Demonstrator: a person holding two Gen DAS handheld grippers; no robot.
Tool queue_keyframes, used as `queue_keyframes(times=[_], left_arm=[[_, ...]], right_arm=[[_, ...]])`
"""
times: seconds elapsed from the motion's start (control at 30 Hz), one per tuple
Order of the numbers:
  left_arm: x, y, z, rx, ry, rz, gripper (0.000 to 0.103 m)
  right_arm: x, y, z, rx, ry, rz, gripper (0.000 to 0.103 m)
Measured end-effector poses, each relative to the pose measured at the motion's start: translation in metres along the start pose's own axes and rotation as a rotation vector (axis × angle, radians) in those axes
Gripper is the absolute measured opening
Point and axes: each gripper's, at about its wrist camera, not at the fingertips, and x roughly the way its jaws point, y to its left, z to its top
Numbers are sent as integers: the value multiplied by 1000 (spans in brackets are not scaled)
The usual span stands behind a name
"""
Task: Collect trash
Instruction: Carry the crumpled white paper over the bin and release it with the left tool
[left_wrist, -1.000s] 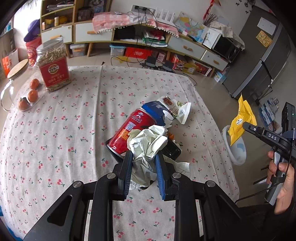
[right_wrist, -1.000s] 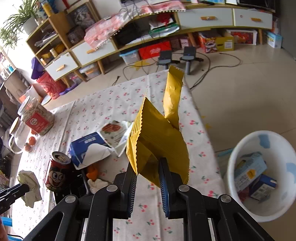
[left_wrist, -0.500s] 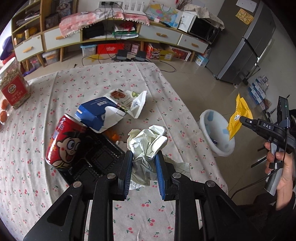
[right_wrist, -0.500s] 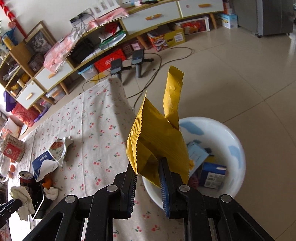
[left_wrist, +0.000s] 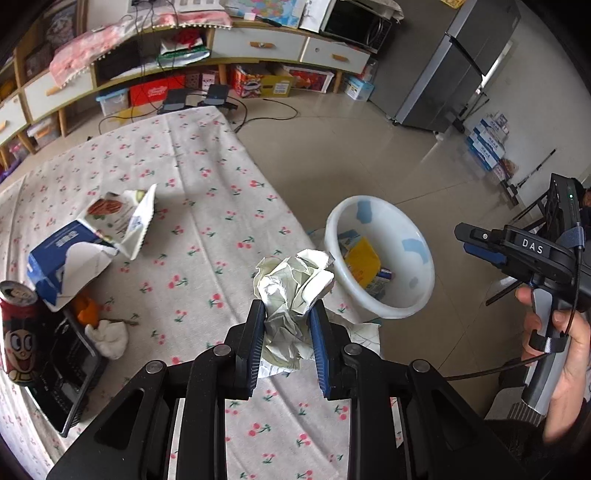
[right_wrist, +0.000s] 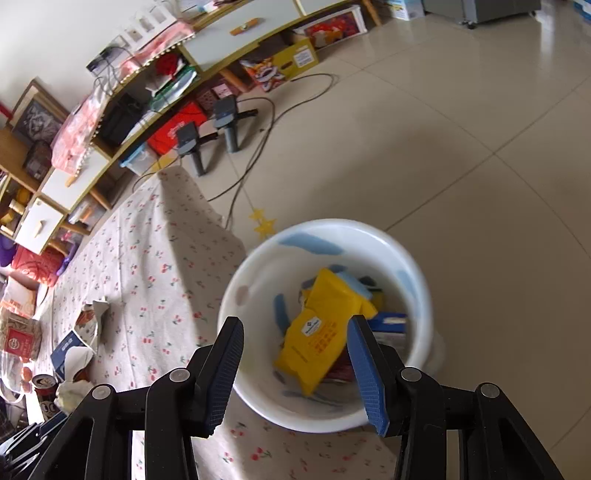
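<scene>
My left gripper (left_wrist: 288, 310) is shut on a crumpled white paper wad (left_wrist: 295, 280), held over the table's right edge beside the white bin (left_wrist: 424, 258). The jaws of my right gripper (right_wrist: 295, 325) are opening above the bin (right_wrist: 332, 223), and its pads touch nothing. The yellow wrapper (right_wrist: 321, 328) sits below them inside the bin, on top of other packets. The left wrist view shows that wrapper (left_wrist: 362, 262) in the bin and the right gripper (left_wrist: 463, 239) in a hand at the right.
On the cherry-print tablecloth (left_wrist: 207, 177) lie a torn blue carton (left_wrist: 62, 254), a snack wrapper (left_wrist: 125, 210), a red can (left_wrist: 18, 332), orange peel (left_wrist: 86, 308), a white tissue (left_wrist: 109, 338) and a black device (left_wrist: 66, 373). Tiled floor surrounds the bin; shelves and cables stand behind.
The right jaws have spread and the yellow wrapper has dropped from them into the bin. Both grippers travelled towards the bin, the left one carrying the paper wad to the table's edge.
</scene>
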Motion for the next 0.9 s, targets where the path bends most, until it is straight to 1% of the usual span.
queue_keyframes(times=[0.17,0.33,0.5,0.6,0.7,0.8,0.83,0.87,0.9], left_arm=[[26,-37,12,52,19,-34,26],[49,-65,20,97,31,-51,26],[65,-85,26,135,24,-55,26],[74,-92,31,157,20,-51,26],[77,-96,34,170,12,-49,27],[82,-99,37,176,17,-67,34],[84,-98,38,176,29,-57,42],[86,-97,39,173,38,-41,48],[85,-96,38,166,42,-31,61]], right_arm=[[-19,-26,-4,8,-20,-50,53],[-29,-48,-12,55,-14,-63,57],[-37,-56,-15,67,-20,-85,57],[-43,-61,-16,72,-37,-106,58],[-46,-66,-18,87,-43,-108,59],[-47,-68,-20,88,-37,-133,60],[-48,-69,-21,84,-37,-146,60],[-48,-68,-21,78,-38,-158,60],[-49,-68,-21,71,-40,-167,60]])
